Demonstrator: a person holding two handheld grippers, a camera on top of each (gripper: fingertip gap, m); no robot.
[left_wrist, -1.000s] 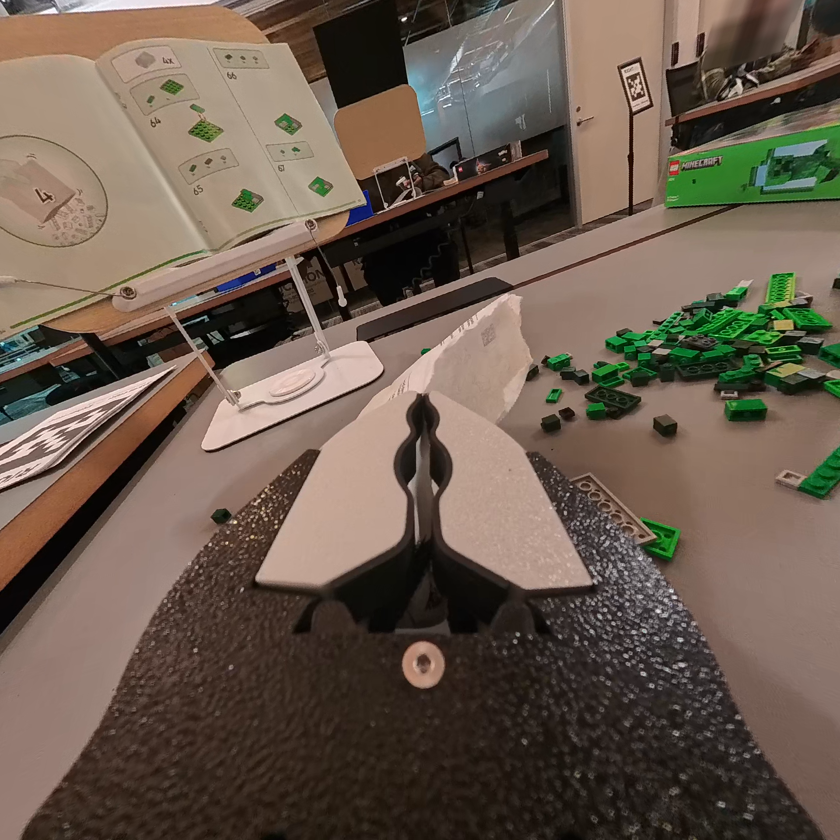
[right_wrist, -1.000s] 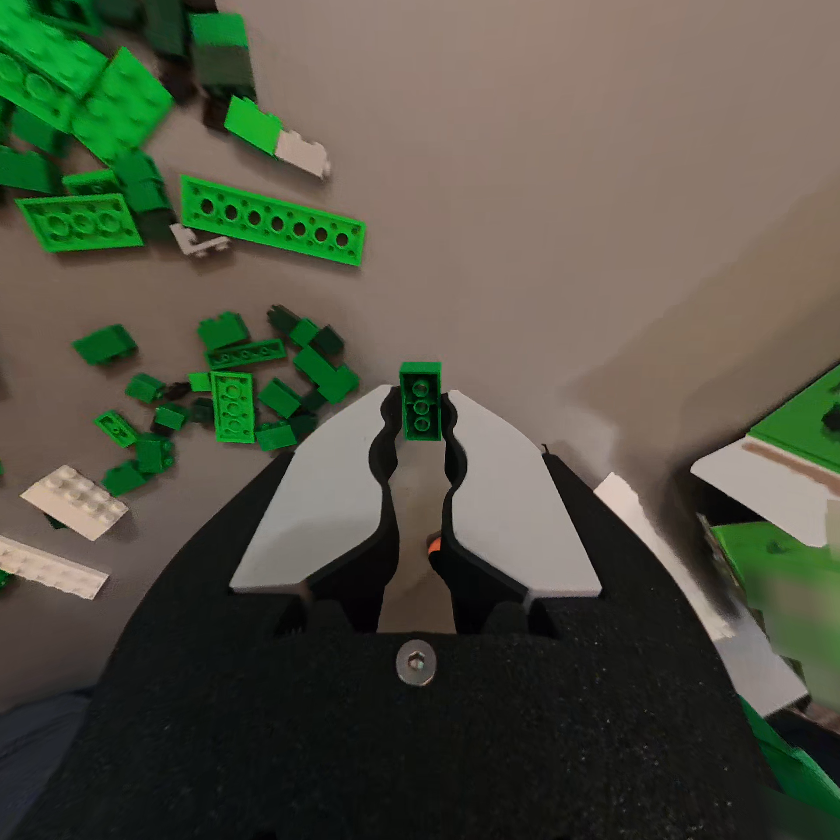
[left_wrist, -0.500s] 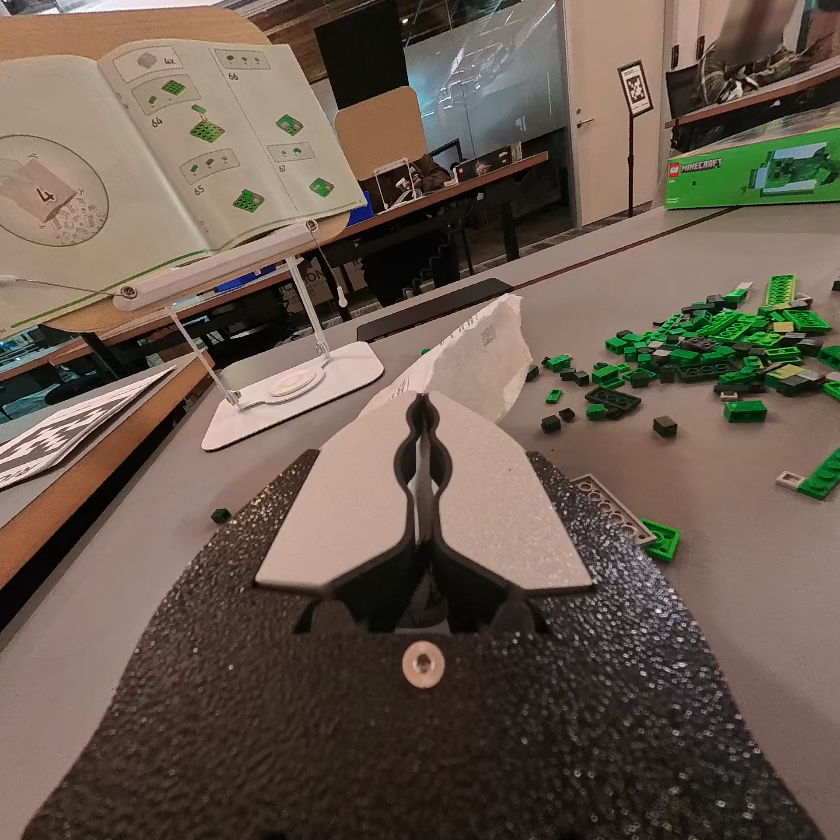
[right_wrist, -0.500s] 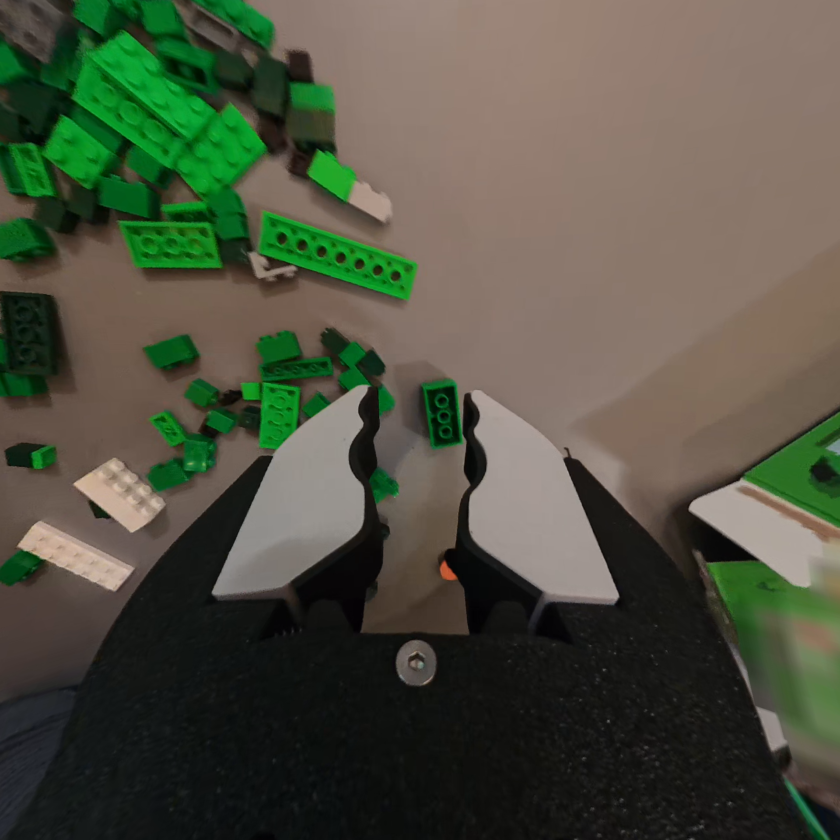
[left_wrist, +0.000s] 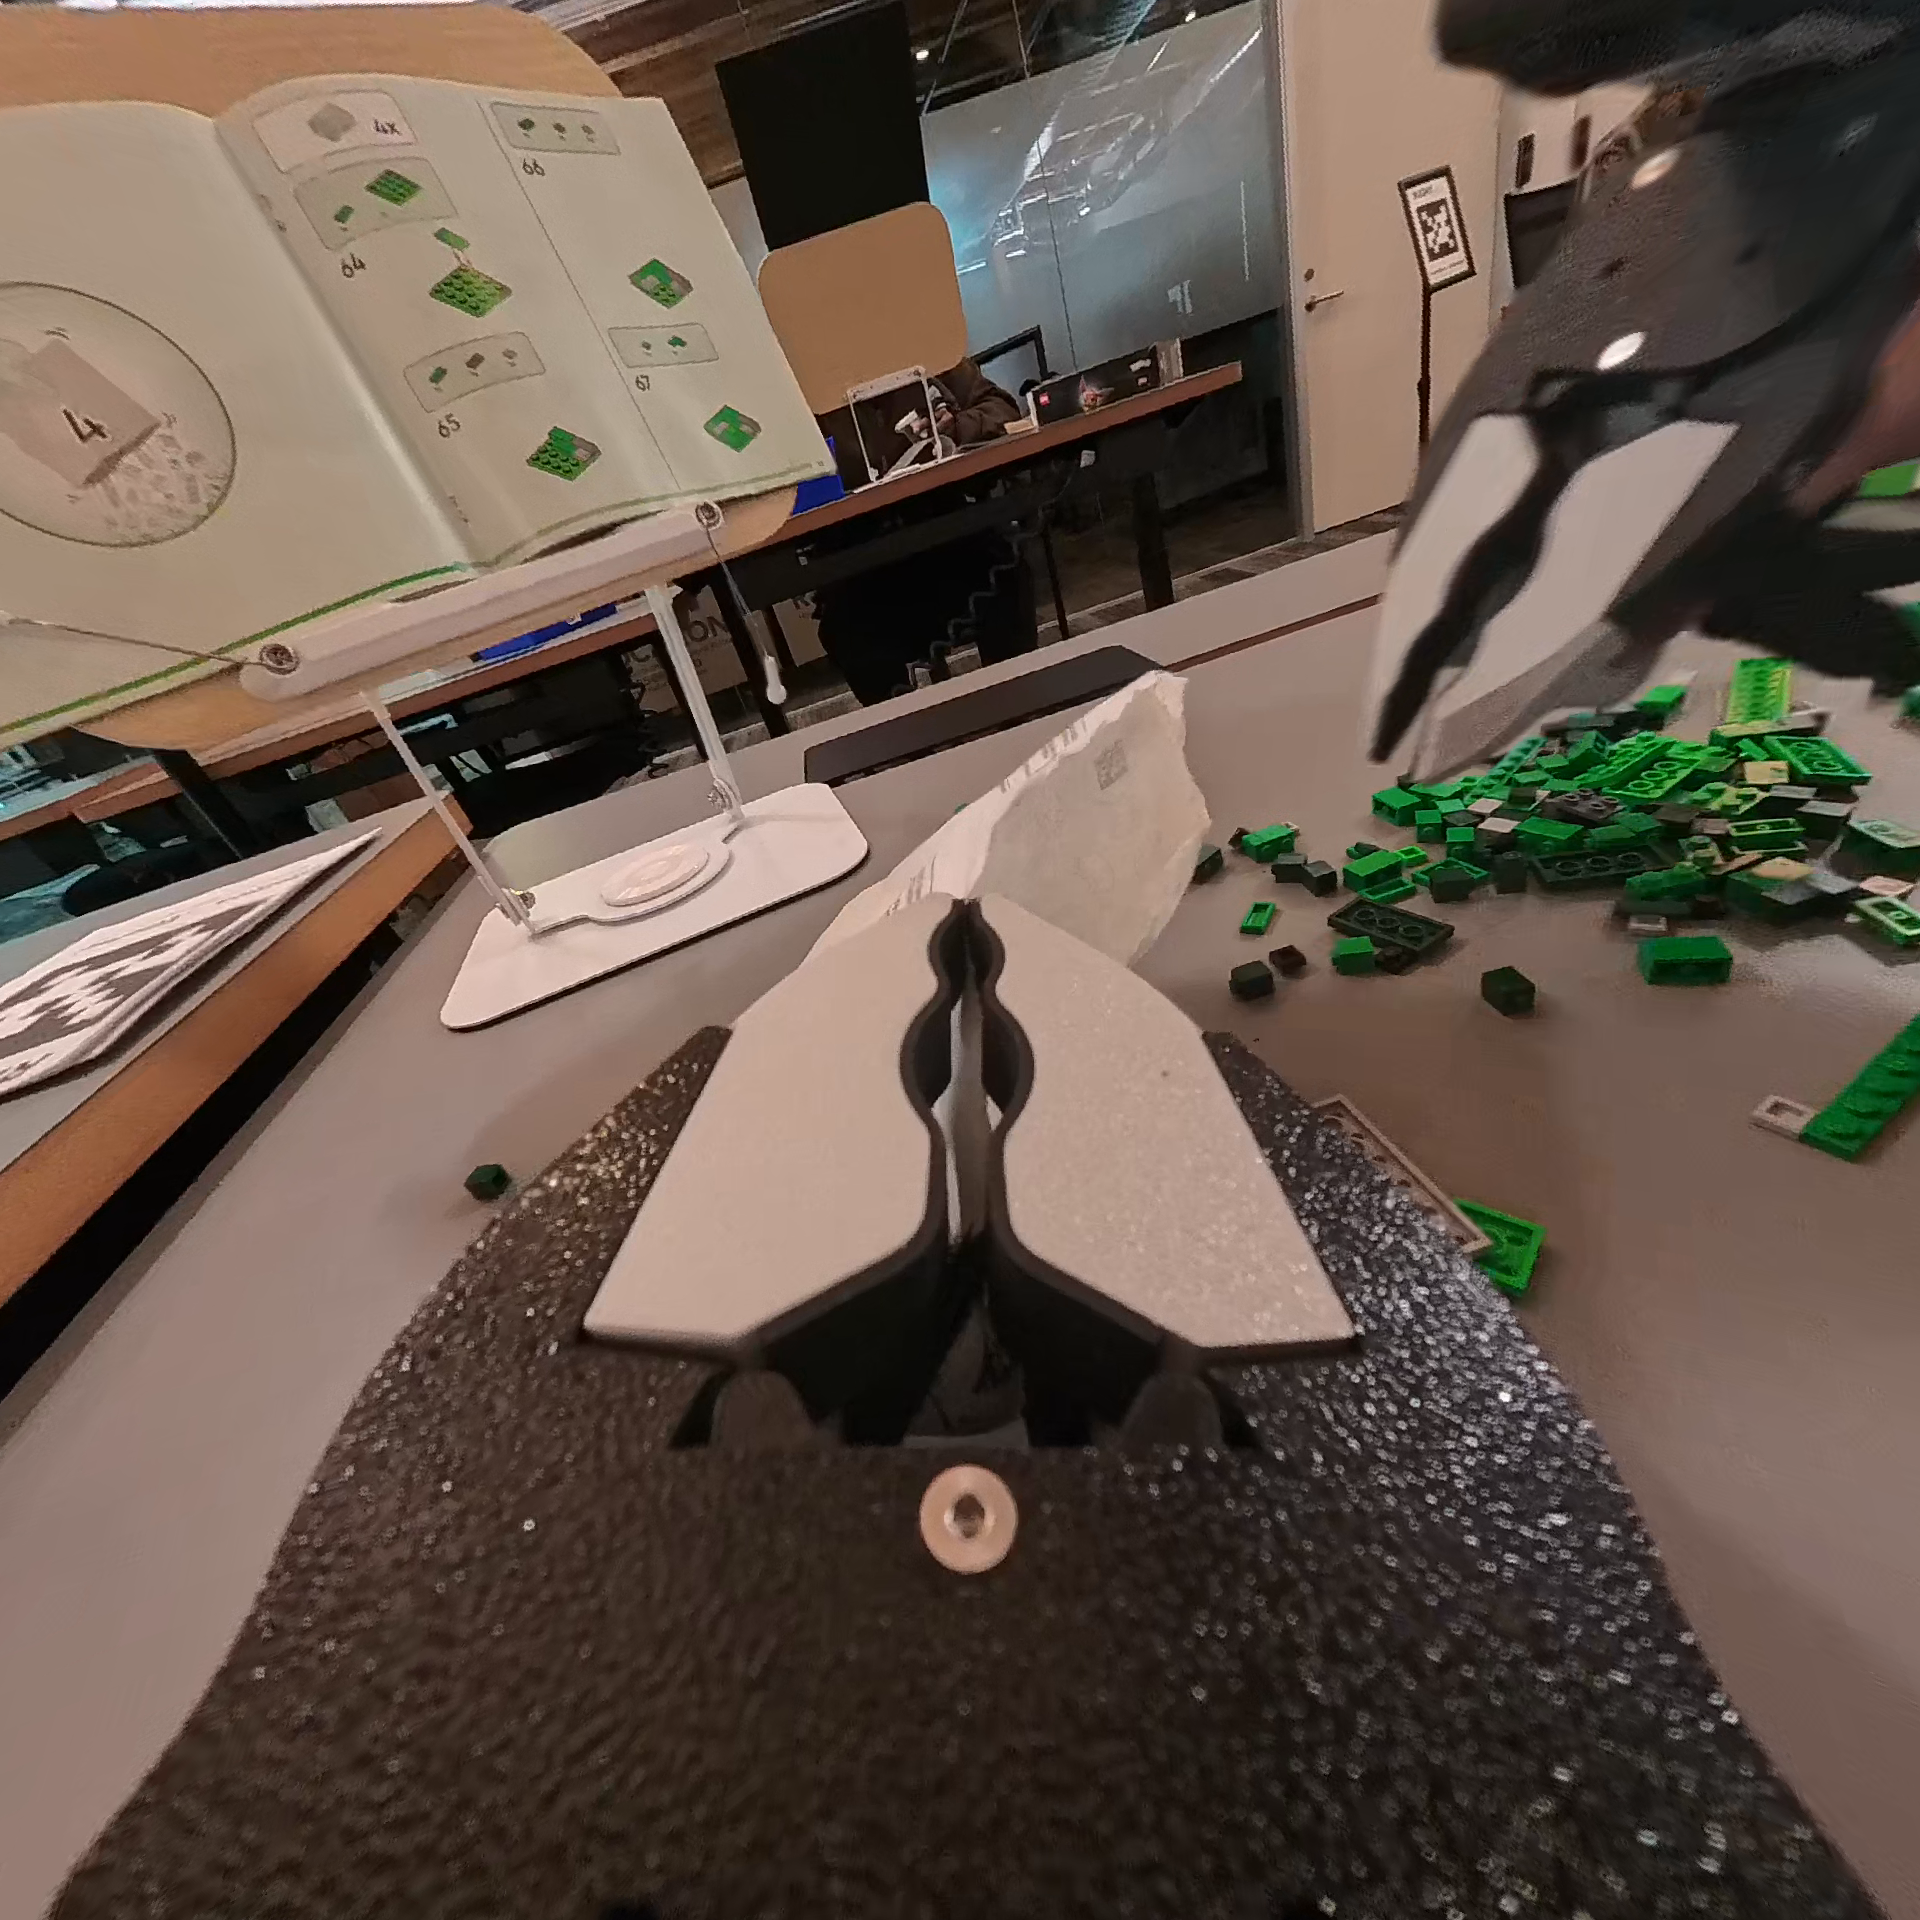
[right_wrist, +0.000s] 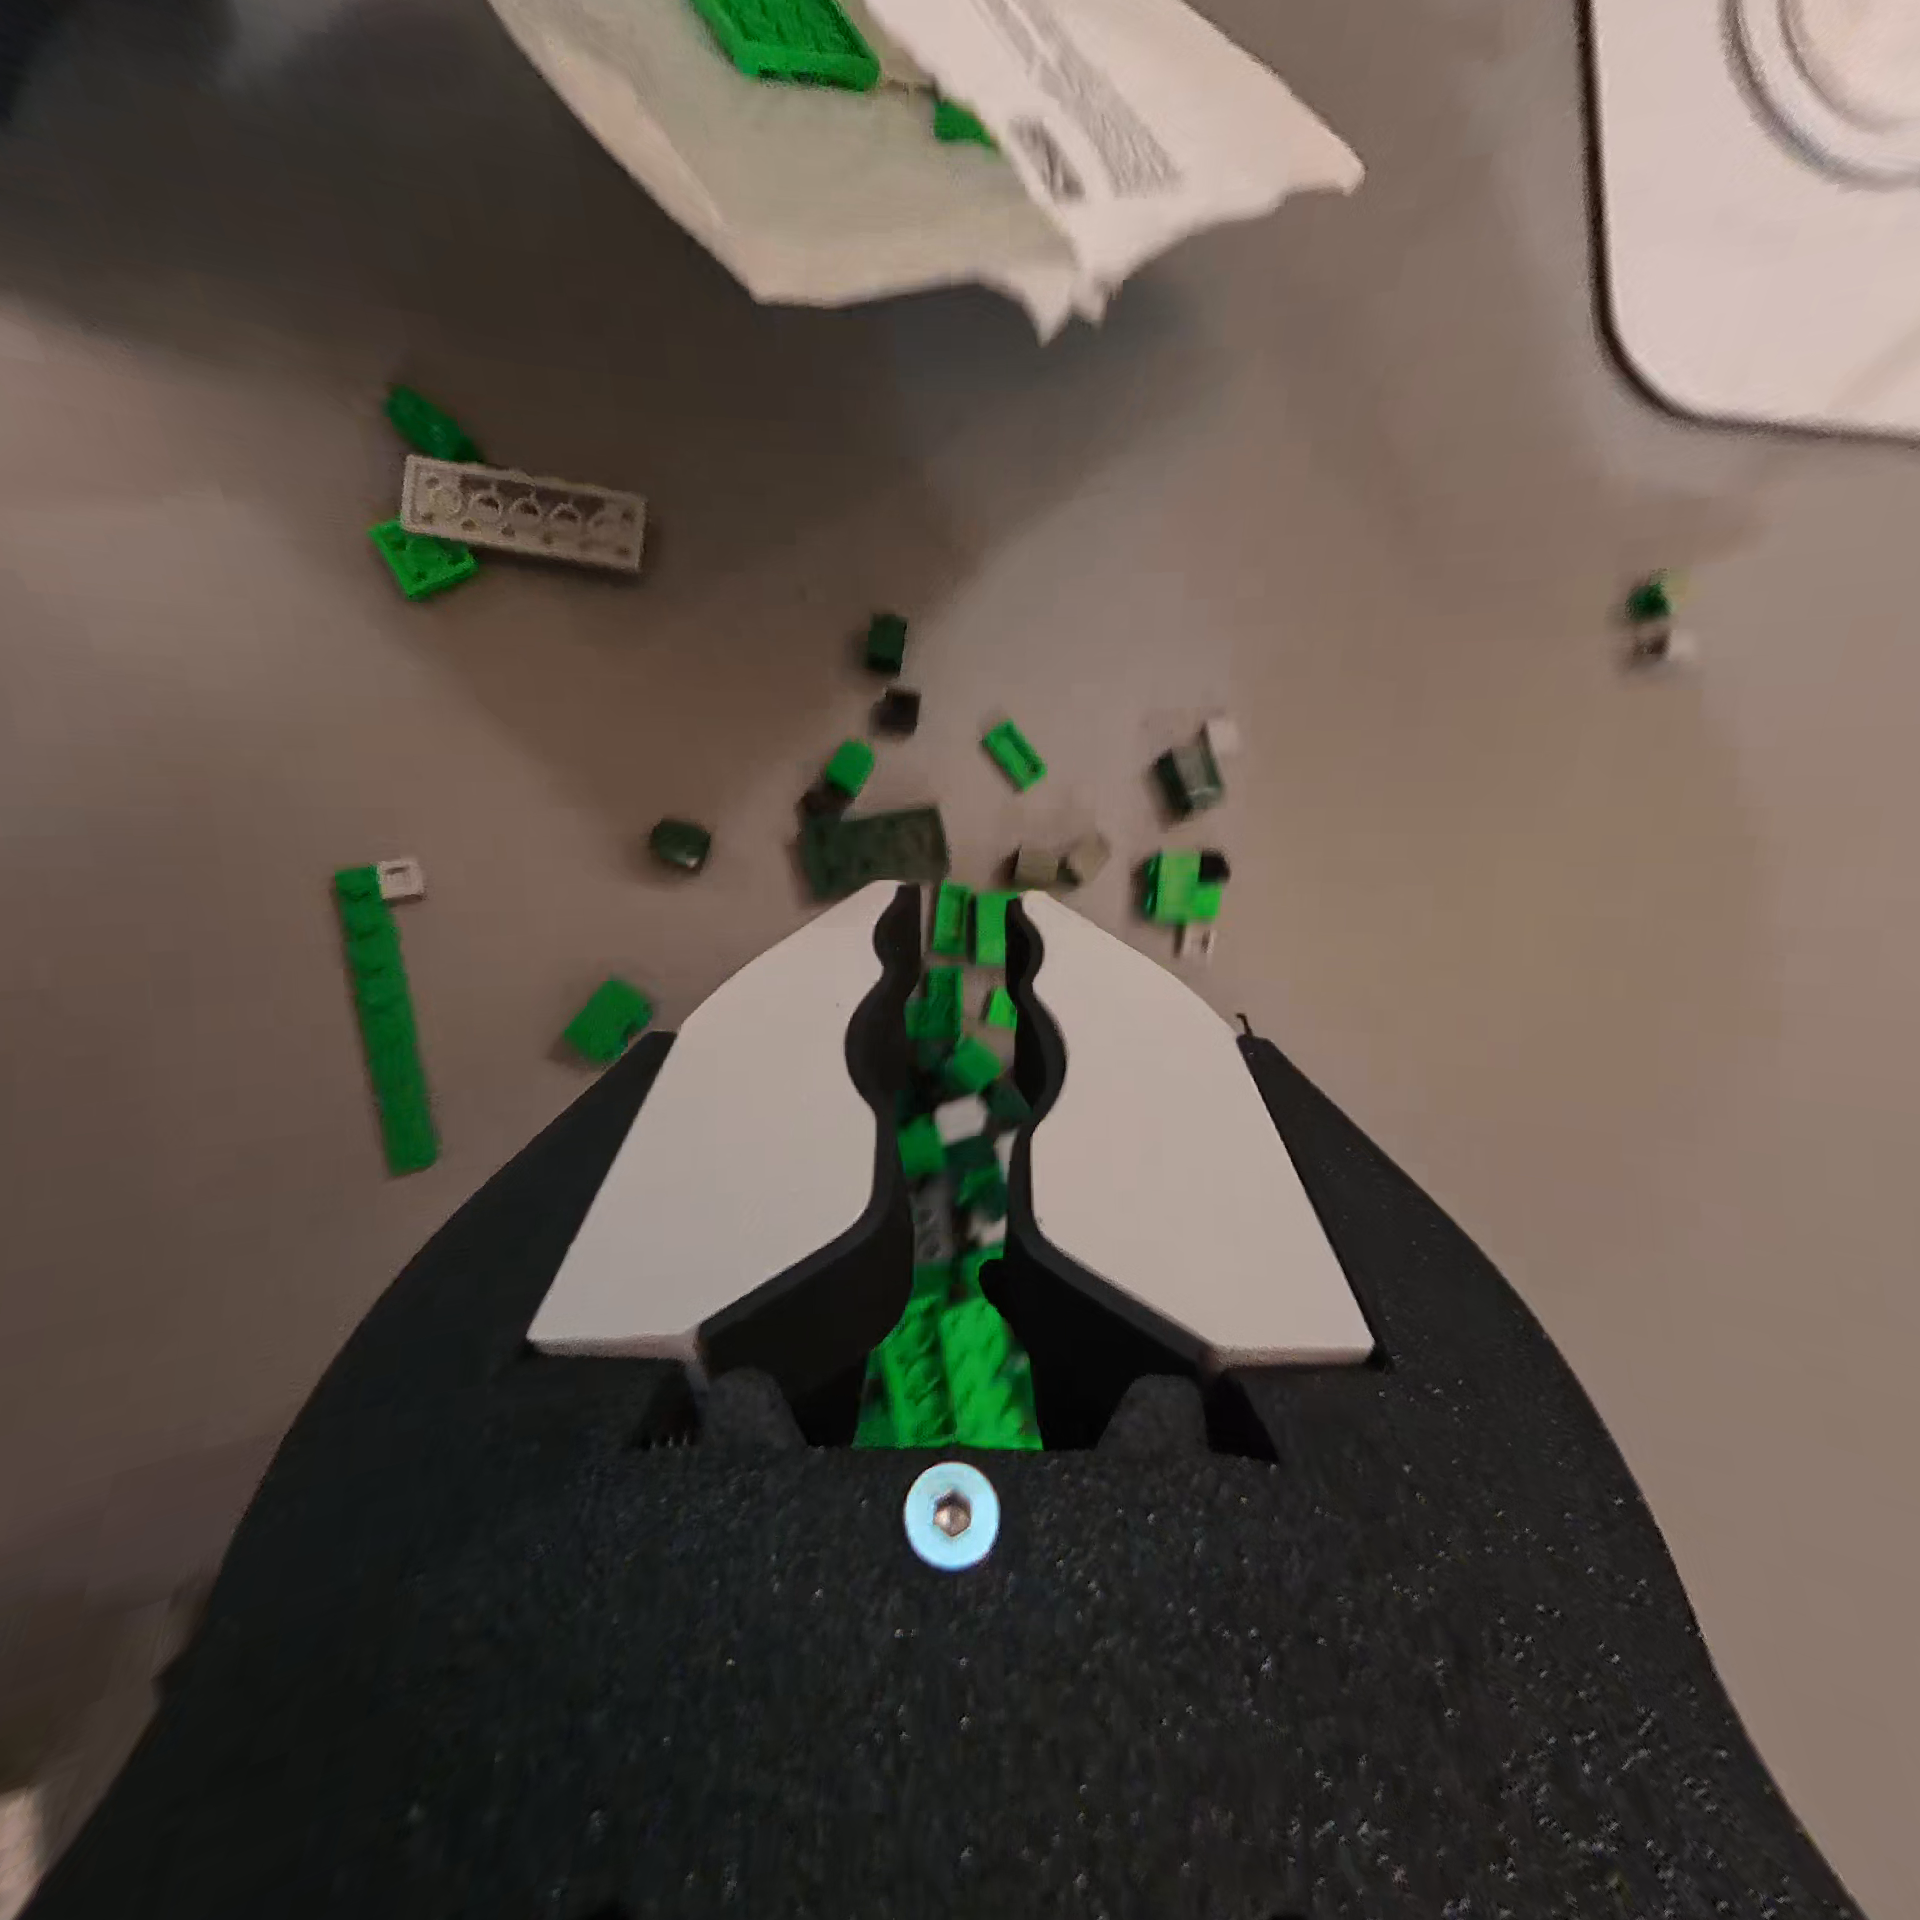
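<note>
The left gripper (left_wrist: 966, 920) has its jaws shut tight on the white paper bag (left_wrist: 1091, 831), which sticks out in front of them. The right gripper (right_wrist: 961, 904) has its jaws a little apart, holding nothing. Green bricks (right_wrist: 1174, 883) lie just under and ahead of them.

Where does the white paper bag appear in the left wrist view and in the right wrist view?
Left wrist view: white paper bag at centre, clamped by the left gripper.
Right wrist view: the bag along the top edge.
Shared landmark: white stand base.

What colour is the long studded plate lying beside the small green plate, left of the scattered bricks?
Light grey plate, clearest in the right wrist view.
</note>
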